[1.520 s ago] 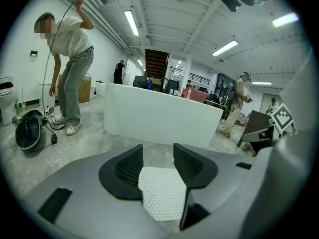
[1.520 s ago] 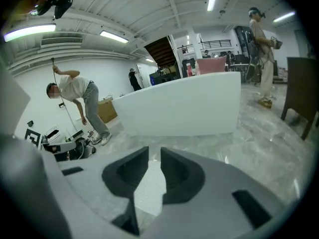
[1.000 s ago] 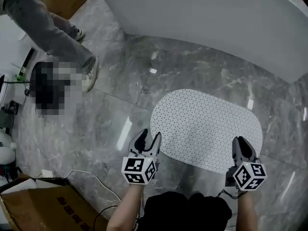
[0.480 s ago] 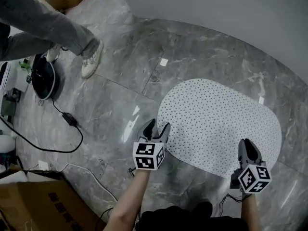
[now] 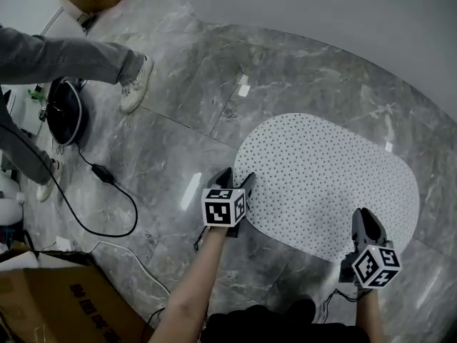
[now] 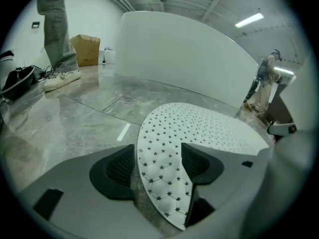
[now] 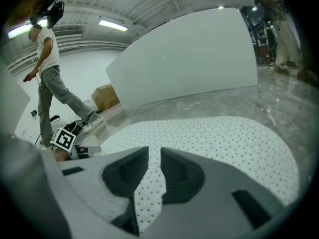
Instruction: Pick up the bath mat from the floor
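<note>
R tongs (image 5: 363,217) cover bath mat (image 5: 321,170) near edge; contact unclear.

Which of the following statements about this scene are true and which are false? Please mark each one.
1. The bath mat lies on the floor. True.
2. The left gripper is shut on the mat. False: its jaws stand apart and have just been opening, with the mat's edge between them.
3. The right gripper is at the mat's near edge. True.
4. The mat is square and plain. False: it is oval and dotted.
5. A cardboard box stands on the mat. False: the cardboard box stands on the floor, apart from the mat.
</note>
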{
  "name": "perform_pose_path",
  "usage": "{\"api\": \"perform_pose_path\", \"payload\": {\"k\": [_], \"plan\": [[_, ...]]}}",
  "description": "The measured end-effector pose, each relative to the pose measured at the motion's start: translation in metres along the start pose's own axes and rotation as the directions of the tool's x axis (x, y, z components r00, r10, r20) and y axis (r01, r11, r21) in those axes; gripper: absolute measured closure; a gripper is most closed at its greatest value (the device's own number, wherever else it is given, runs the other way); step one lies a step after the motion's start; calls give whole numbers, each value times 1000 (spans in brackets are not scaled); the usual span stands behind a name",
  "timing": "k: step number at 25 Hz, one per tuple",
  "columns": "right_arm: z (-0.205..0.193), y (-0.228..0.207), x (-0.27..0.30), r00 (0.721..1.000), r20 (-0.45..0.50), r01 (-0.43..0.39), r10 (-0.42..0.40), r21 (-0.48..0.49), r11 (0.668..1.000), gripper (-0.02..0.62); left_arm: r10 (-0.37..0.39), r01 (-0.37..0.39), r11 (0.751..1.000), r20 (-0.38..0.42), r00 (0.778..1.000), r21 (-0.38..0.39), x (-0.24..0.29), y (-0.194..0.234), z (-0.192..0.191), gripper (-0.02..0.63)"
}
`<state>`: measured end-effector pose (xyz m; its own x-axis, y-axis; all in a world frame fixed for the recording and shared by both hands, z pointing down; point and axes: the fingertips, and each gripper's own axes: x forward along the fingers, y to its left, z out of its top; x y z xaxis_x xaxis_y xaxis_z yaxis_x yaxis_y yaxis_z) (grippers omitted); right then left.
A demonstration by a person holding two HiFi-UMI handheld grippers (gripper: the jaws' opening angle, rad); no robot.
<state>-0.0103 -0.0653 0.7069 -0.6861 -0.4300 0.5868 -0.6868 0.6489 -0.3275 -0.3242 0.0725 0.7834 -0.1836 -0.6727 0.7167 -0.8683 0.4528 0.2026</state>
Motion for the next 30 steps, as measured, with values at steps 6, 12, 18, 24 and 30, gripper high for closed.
{"api": "perform_pose_path", "payload": {"k": [6,12,18,24,30], "plan": [[-6,1,-1,1000,-7,-4,4,9,1000,518,-1,5,999,-78,997,50,8,-6,-4,296],[-5,4,-2,1000,-5,-8,8,27,1000,518,-23,35,995,-135,991,89,6,-15,-6,293],[-8,7,-2,1000,-2,-11,11,42,999,518,-63,91,985,-188,980,145,7,-35,-12,379],[-6,-10,-17,999,12,33,-34,67,997,519,-95,135,972,-206,974,190,6,-62,-9,546],[-12,-43,-39,993,18,111,-114,130,985,520,-153,183,962,-154,976,202,-7,-90,3,580]]}}
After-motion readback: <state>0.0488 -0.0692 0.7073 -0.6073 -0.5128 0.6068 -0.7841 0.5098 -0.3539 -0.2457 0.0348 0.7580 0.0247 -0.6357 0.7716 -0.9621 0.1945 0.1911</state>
